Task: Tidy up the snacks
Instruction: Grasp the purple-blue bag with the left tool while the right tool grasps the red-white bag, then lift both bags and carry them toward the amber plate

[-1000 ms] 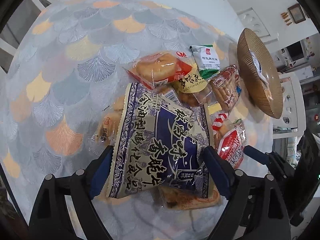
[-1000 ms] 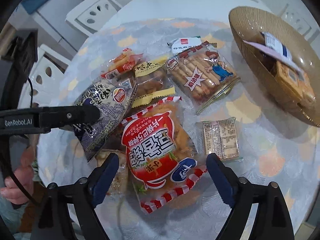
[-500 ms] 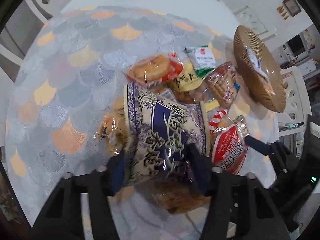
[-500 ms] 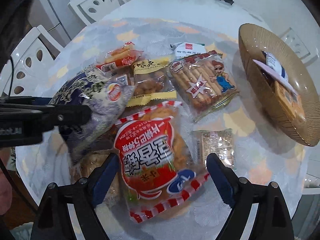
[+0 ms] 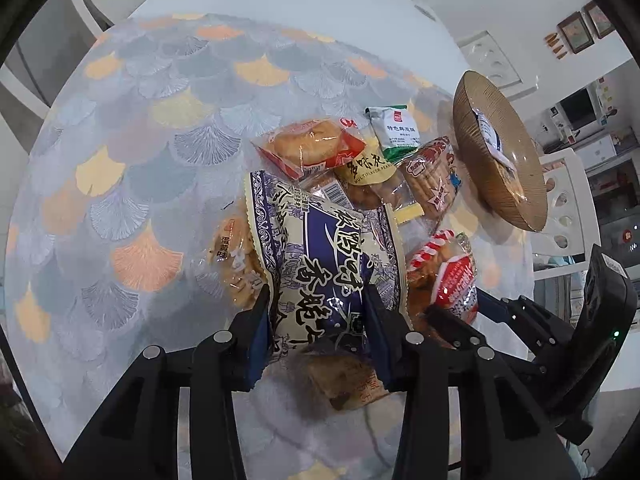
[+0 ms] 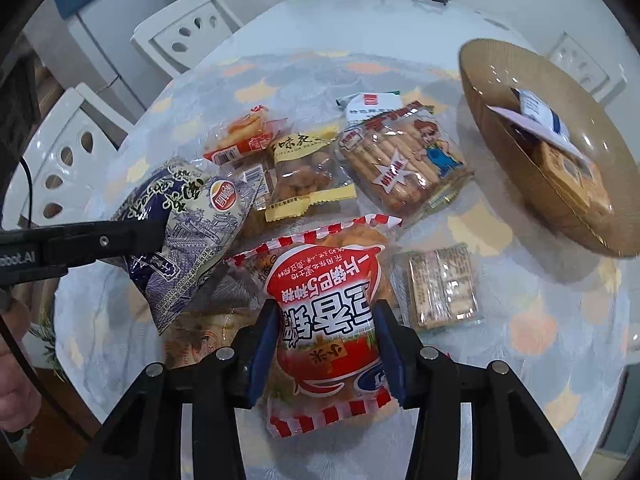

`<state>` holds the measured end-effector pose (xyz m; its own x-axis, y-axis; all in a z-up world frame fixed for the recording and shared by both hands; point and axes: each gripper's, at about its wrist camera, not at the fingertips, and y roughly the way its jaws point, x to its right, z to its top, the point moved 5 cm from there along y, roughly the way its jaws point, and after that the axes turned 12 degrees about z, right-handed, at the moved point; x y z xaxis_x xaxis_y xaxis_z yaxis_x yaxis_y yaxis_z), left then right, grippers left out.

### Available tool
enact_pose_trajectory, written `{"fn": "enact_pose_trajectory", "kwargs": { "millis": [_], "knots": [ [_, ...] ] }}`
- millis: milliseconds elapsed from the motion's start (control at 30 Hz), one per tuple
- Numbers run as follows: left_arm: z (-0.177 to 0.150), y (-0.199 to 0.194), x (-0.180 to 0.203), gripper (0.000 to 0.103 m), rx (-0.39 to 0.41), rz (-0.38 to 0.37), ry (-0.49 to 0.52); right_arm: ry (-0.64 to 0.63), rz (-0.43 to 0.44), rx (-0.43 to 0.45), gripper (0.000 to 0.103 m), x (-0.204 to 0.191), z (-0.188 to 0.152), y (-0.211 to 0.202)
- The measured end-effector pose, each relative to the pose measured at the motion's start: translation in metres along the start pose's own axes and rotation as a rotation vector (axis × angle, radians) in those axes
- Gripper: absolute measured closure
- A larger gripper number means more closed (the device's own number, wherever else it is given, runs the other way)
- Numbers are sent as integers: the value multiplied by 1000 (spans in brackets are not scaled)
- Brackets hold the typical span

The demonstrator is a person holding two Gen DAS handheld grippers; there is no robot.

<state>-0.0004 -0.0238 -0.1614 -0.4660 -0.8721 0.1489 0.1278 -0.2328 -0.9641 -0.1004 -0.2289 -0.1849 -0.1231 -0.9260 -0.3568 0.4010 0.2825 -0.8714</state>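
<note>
Left wrist view: the left gripper [image 5: 318,322] pinches the blue bag [image 5: 320,256] while the right gripper [image 6: 326,346] clamps the red bag [image 6: 326,312], apparently bound for the basket [image 6: 496,92].

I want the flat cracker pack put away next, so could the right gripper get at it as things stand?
Probably not yet. The right gripper is shut on the red snack bag. The flat cracker pack lies uncovered just beside it, so once that bag is released the way looks free.

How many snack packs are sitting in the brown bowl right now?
2 visible: a white and blue pack on top toward the far side, and a tan pack beneath it, nearer the bowl rim. More may be hidden underneath.
</note>
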Motion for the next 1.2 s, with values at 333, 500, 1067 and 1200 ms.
{"fn": "enact_pose_trajectory", "kwargs": {
  "millis": [333,500,1067,1200],
  "knots": [
    [8,-22,-5,66,51,-21,-14,102,97,44,60,10,2,-28],
    [18,-33,-8,66,79,-17,-28,87,110,71,61,7,13,-41],
    [23,-25,-2,66,58,-14,-17,169,144,10,30,28,5,-26],
    [24,-23,-1,66,55,-19,-15,162,144,-38,32,25,2,-2]
  ]
}}
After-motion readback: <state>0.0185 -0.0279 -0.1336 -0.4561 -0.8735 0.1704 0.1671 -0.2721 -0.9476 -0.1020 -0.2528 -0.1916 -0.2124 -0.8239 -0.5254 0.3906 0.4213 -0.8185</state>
